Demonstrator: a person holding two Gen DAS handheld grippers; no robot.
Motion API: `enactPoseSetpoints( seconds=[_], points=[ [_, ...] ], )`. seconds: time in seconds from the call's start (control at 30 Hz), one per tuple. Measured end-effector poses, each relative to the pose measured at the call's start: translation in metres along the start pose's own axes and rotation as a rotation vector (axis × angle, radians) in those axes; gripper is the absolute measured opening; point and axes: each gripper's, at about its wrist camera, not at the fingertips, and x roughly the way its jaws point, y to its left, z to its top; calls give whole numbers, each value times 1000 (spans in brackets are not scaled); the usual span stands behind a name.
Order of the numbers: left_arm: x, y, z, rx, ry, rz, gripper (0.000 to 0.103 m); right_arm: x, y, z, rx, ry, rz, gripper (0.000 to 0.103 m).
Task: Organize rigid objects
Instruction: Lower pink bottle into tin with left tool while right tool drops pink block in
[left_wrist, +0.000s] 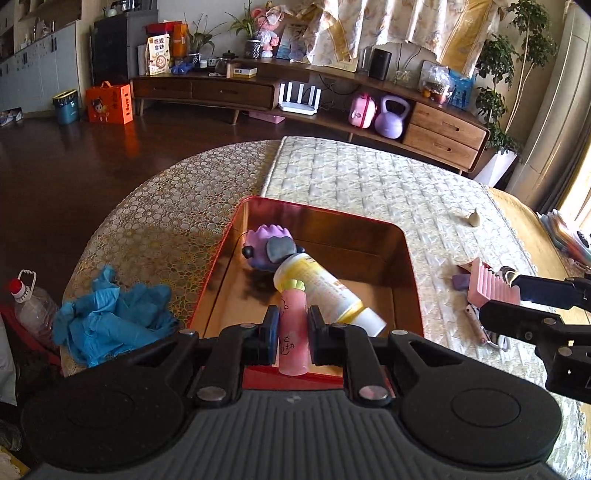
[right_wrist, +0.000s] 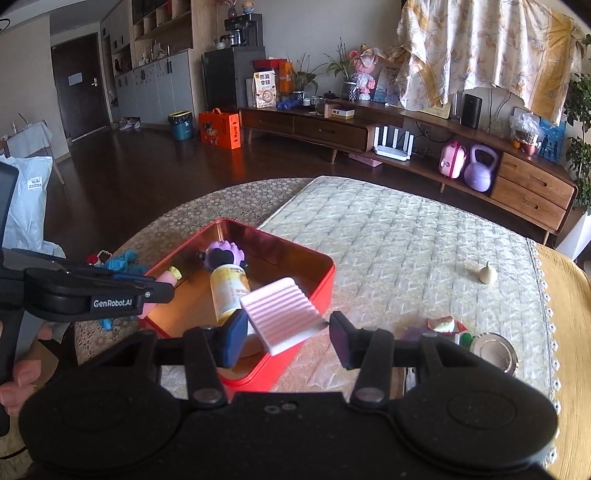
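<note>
Left tongs (left_wrist: 292, 328) point steeply down, nearly closed, clamping something pink. Right tongs (right_wrist: 288, 334) tilt down, half open, also gripping.

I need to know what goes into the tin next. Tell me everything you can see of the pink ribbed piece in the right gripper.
The pink ribbed piece is a flat, rigid-looking slab, seemingly plastic, with parallel ridges across its top and a paler plain edge. It sits tilted between the fingers of the right gripper, lifted off the cloth, over the near corner of the red tin, touching nothing else.
</note>
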Motion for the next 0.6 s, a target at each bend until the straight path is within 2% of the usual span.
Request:
enactPoseSetpoints(
  seconds=[0.17, 0.6],
  points=[
    [24, 12, 7, -8, 45, 20, 16, 37, 4, 14, -25, 31, -12, 48],
    [66, 17, 20, 9, 77, 51, 16, 127, 19, 33, -133, 132, -36, 48]
  ],
)
